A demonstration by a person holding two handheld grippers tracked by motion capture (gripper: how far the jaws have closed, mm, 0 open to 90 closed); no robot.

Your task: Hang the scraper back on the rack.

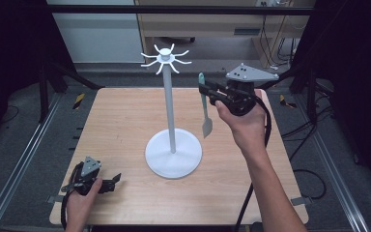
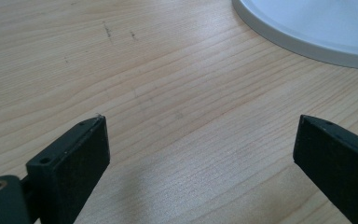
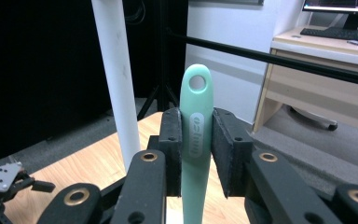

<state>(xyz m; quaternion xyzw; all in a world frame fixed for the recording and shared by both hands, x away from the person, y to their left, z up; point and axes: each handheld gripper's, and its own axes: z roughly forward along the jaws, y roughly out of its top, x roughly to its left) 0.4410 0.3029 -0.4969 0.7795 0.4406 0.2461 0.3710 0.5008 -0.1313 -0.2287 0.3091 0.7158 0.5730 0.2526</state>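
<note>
While the left hand-held gripper [image 1: 111,181] is rested low on the wooden desk [image 1: 121,121] with its jaws spread apart, a mint-green spatula [image 1: 205,104] is clamped by its handle in the right hand-held gripper [image 1: 207,90]. It is held upright, blade down, just beside the white hook stand [image 1: 172,121].

Each hand-held gripper, left [image 1: 110,183] and right [image 1: 206,89], is black with flat rectangular jaws, brass-ringed screw holes and a grey three-cornered plate on top. A black cable trails from each toward 6 o'clock. The forearms are bare, no sleeves.
</note>
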